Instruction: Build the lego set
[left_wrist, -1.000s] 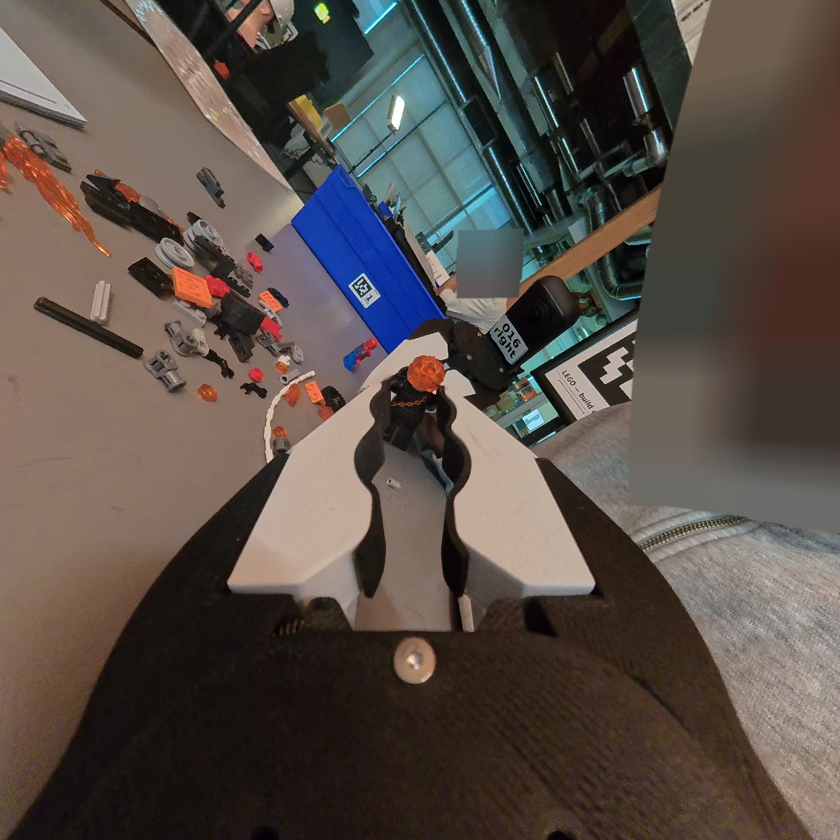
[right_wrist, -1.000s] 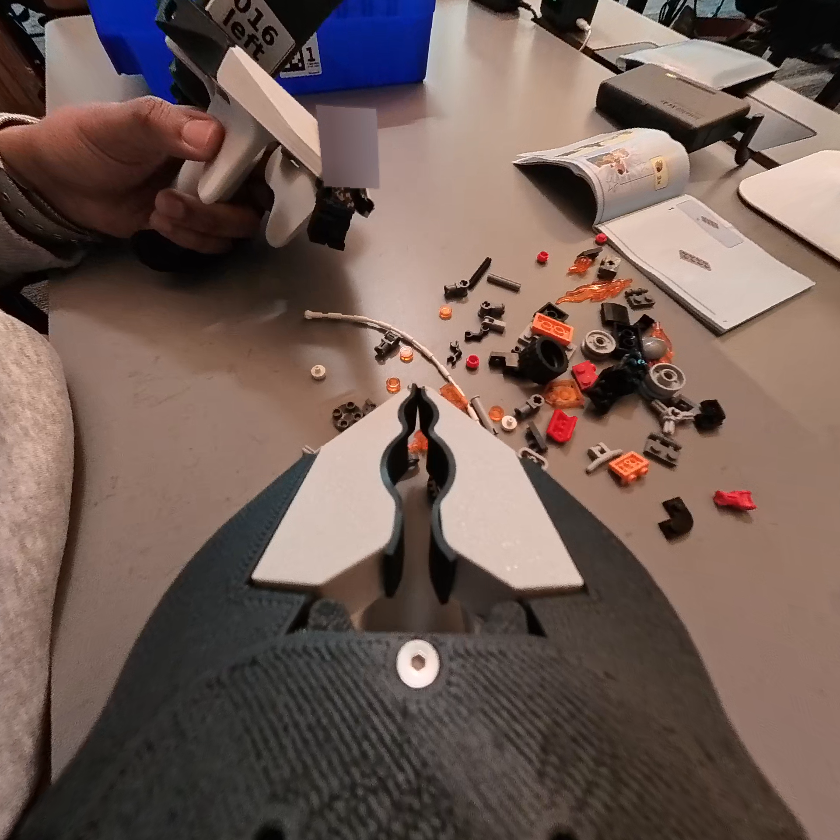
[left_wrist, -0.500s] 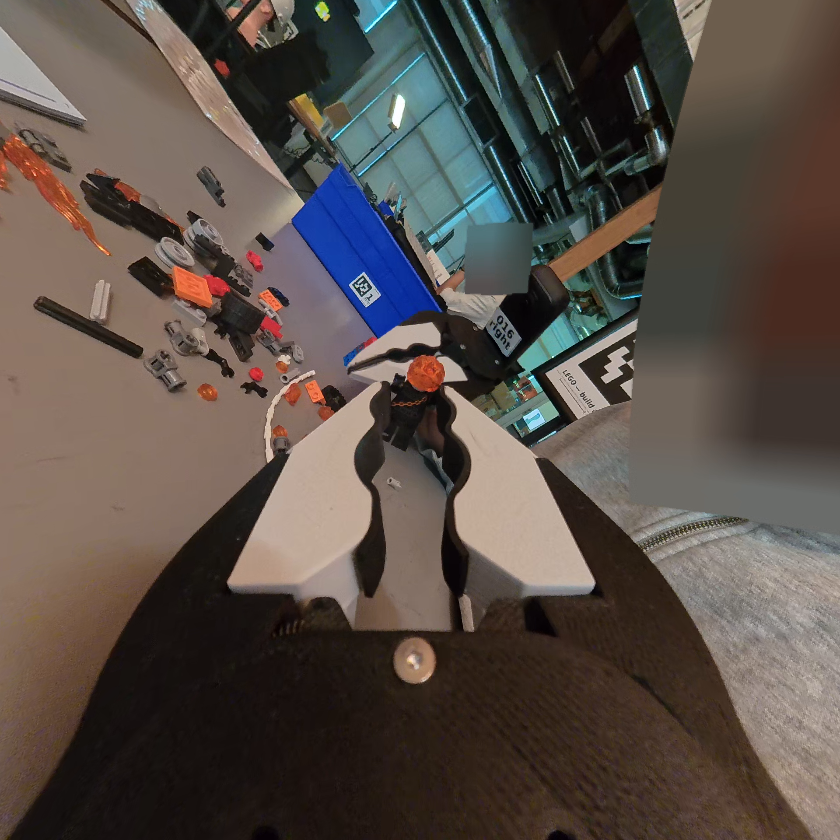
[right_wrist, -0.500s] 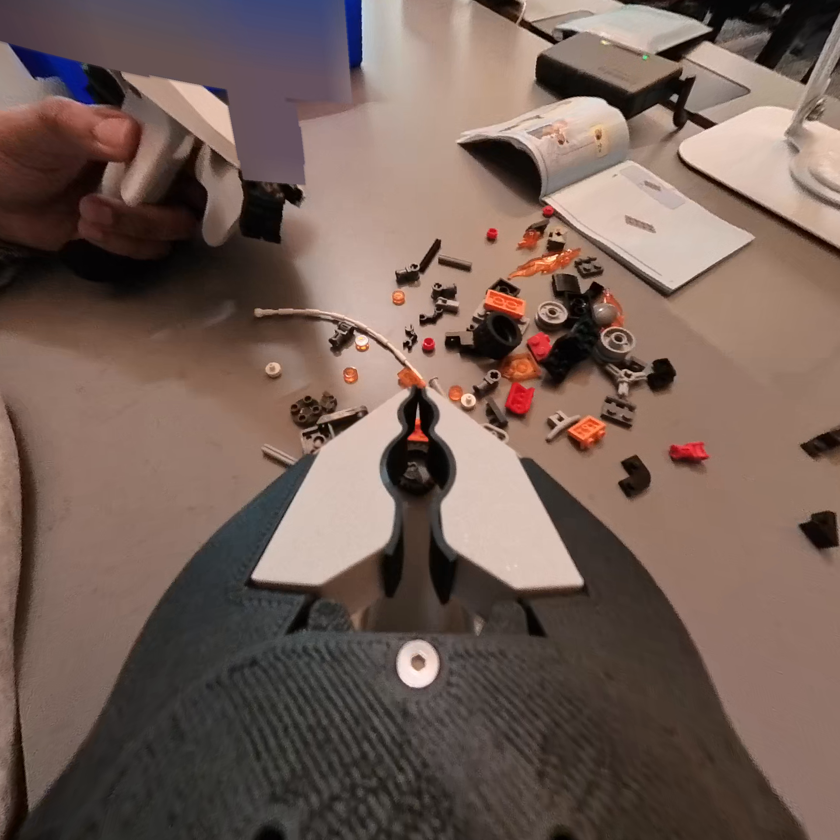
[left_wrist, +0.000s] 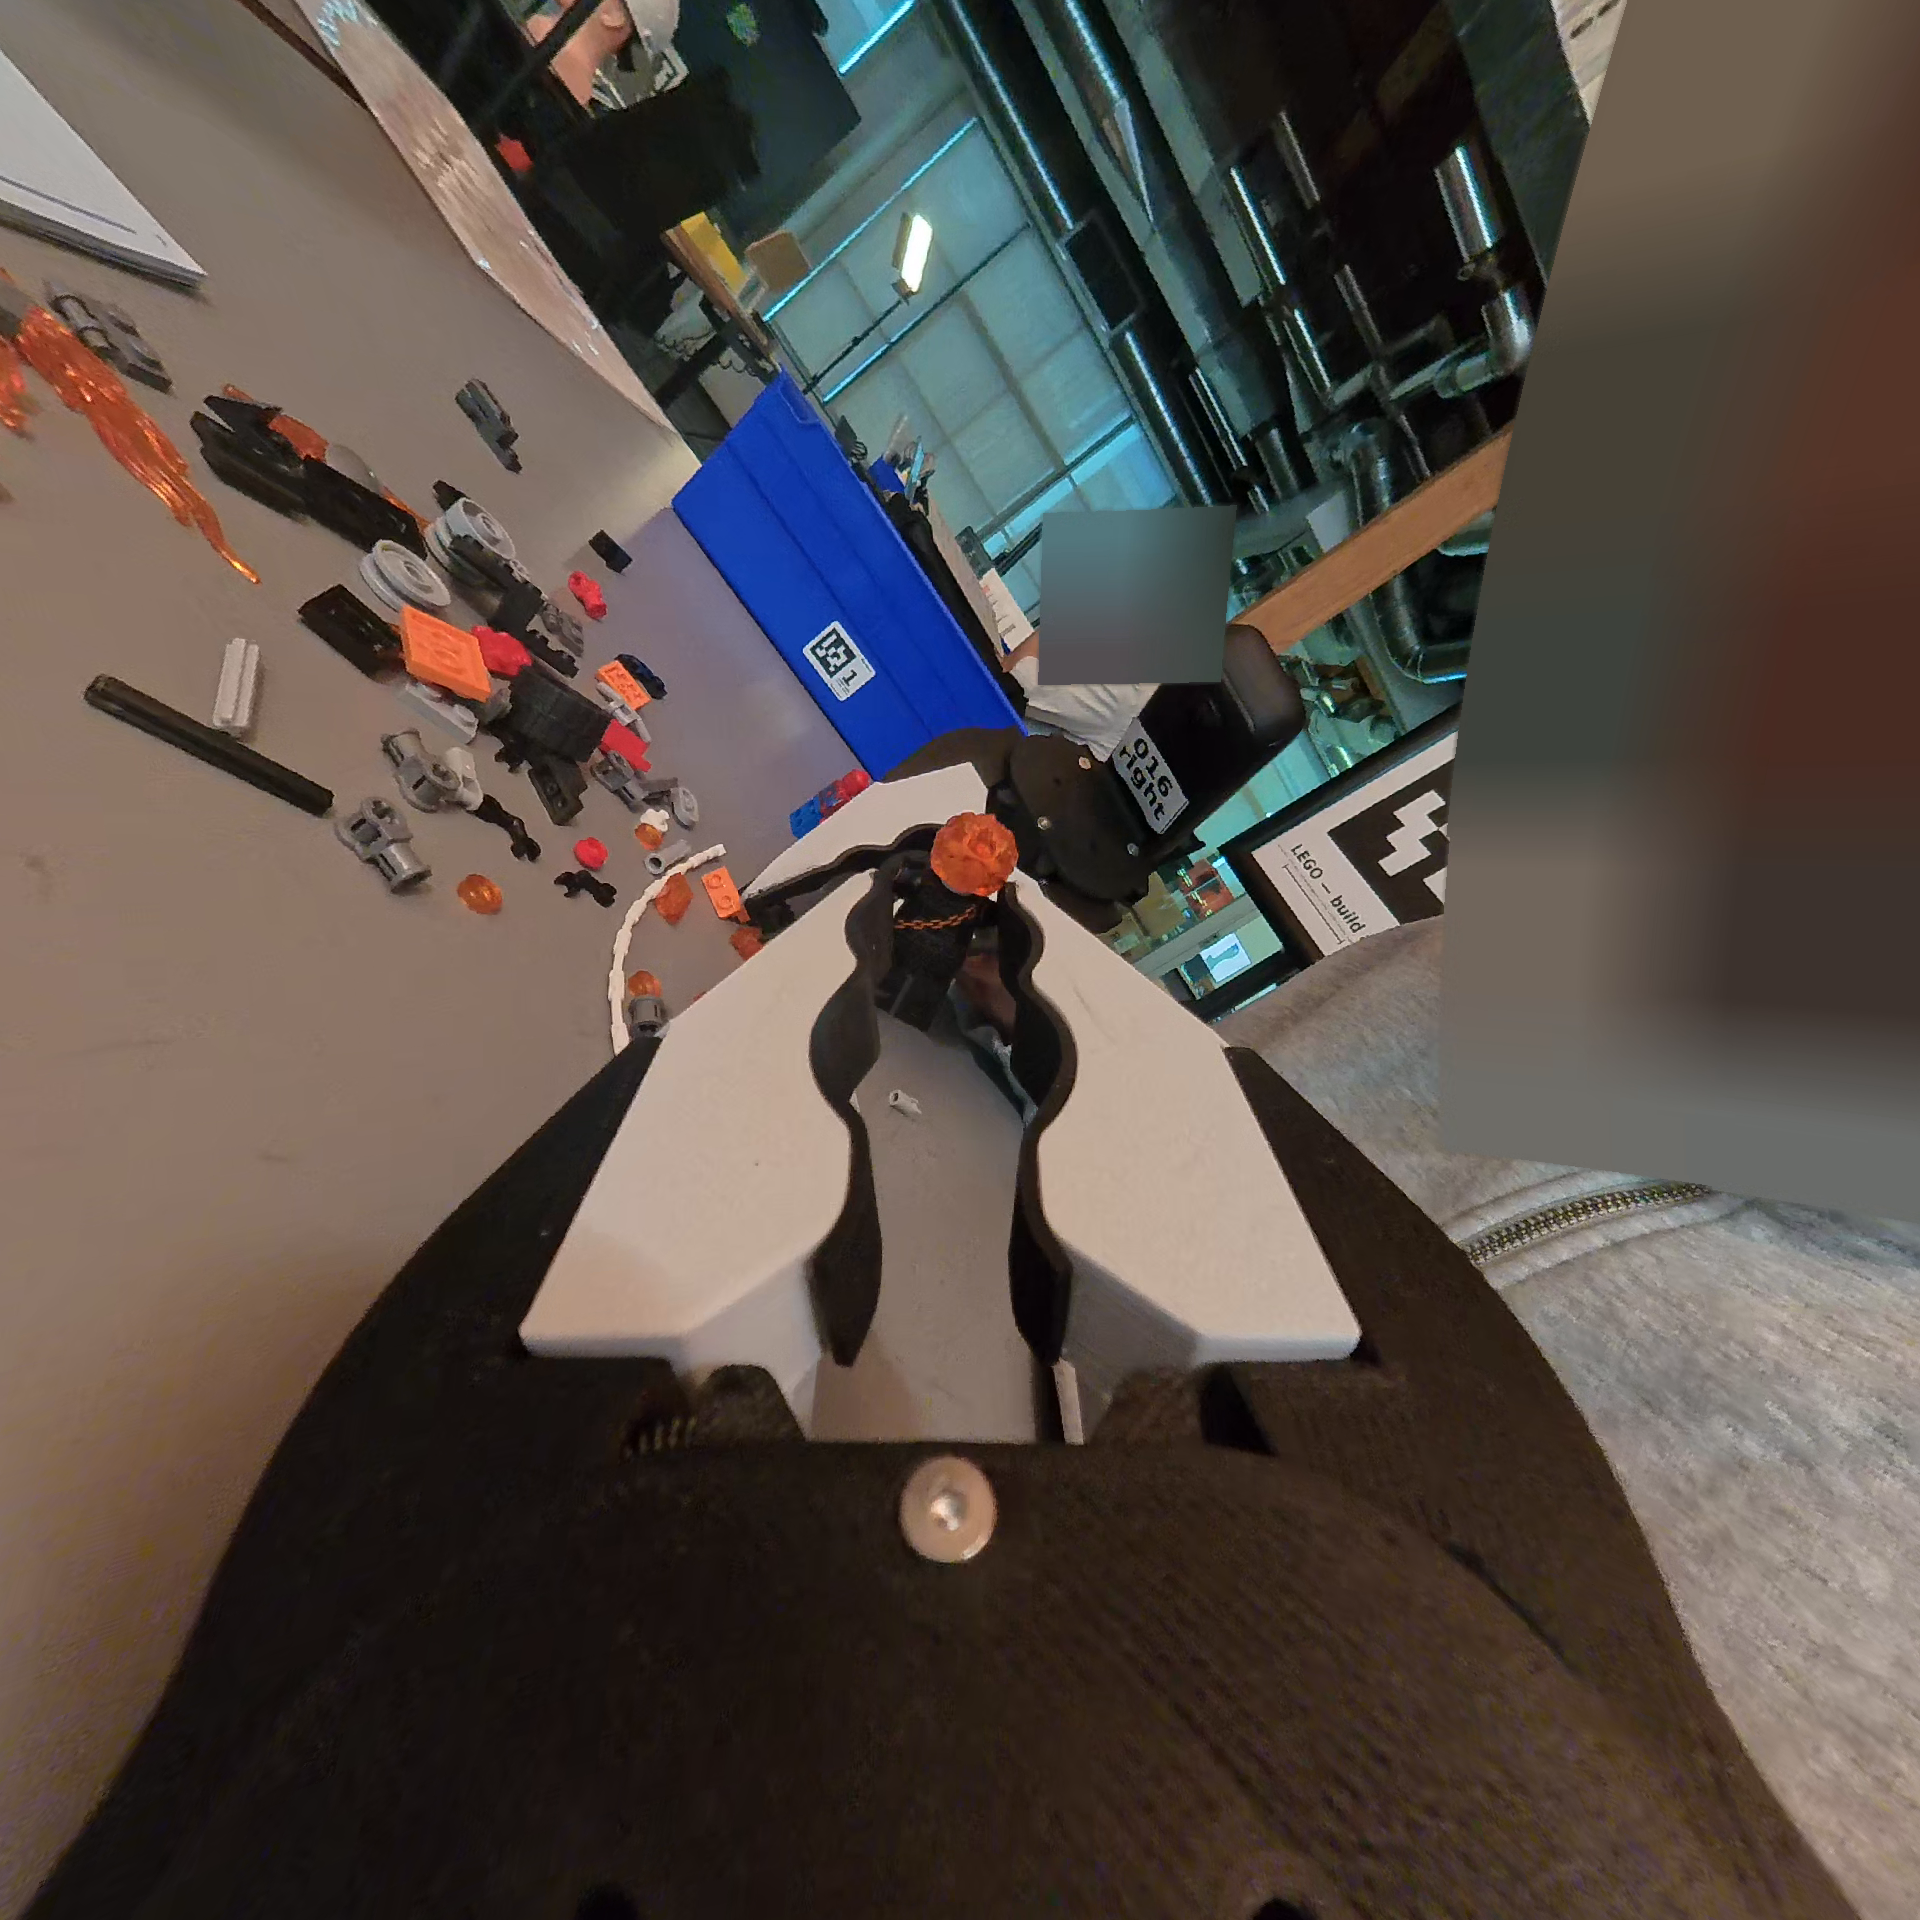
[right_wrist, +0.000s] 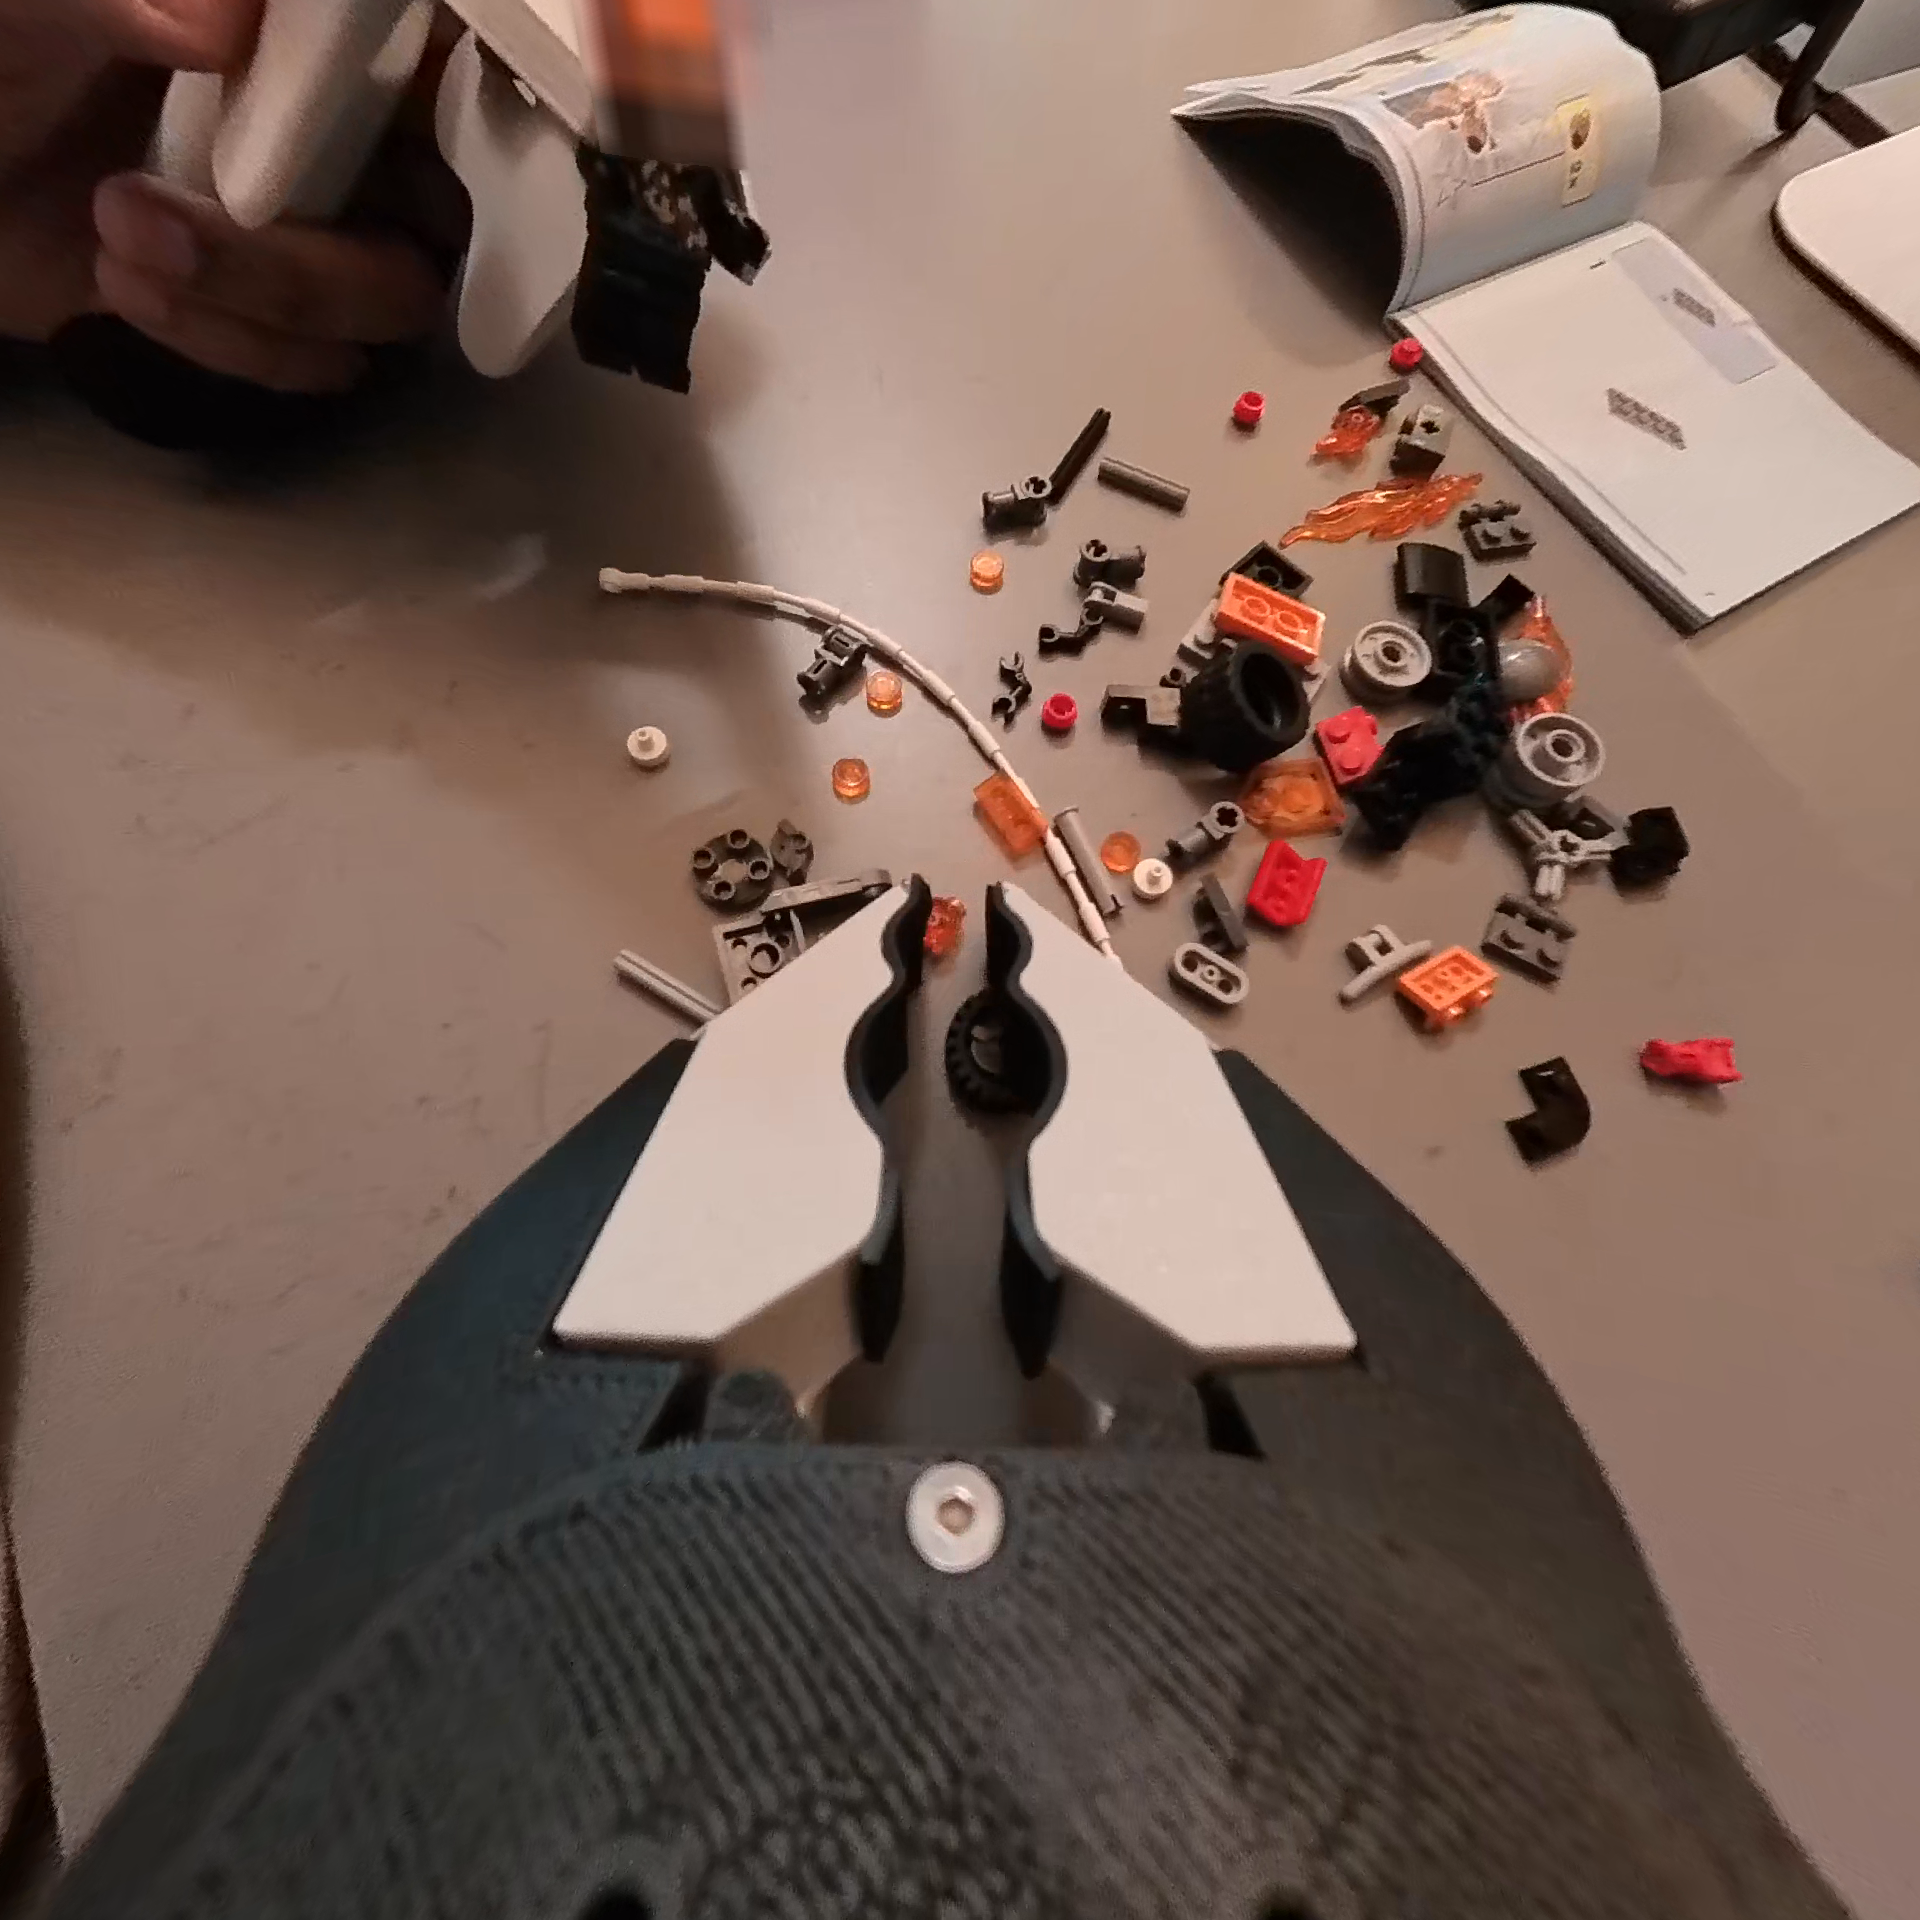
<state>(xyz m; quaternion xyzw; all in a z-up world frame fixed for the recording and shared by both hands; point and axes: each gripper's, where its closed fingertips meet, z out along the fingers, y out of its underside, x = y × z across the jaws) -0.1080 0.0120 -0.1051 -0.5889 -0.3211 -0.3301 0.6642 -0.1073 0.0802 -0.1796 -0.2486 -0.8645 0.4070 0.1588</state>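
My left gripper (left_wrist: 940, 906) is shut on a black minifigure (left_wrist: 928, 951) with an orange head (left_wrist: 972, 852) and holds it above the table. In the right wrist view it shows at the upper left, in a hand (right_wrist: 208, 260), with the minifigure (right_wrist: 649, 281) hanging from its tips. My right gripper (right_wrist: 958, 920) is low over the table with its jaws slightly apart. A small clear orange piece (right_wrist: 943, 925) lies between its tips, and a black tire (right_wrist: 987, 1049) lies under the jaws. Loose black, grey, red and orange pieces (right_wrist: 1351, 727) are scattered ahead to the right.
A white flexible hose (right_wrist: 831, 644) curves across the table ahead. Two instruction booklets (right_wrist: 1683, 436) lie at the far right. A blue bin (left_wrist: 831, 623) stands at the table's far end. A grey sleeve (left_wrist: 1662, 1455) is at the right of the left wrist view. The gap from one gripper's tips to the other's is roughly 11 cm.
My right gripper has moved down and forward to the pieces and its jaws have opened a little. The left gripper still holds the minifigure and is now closer to the right one.
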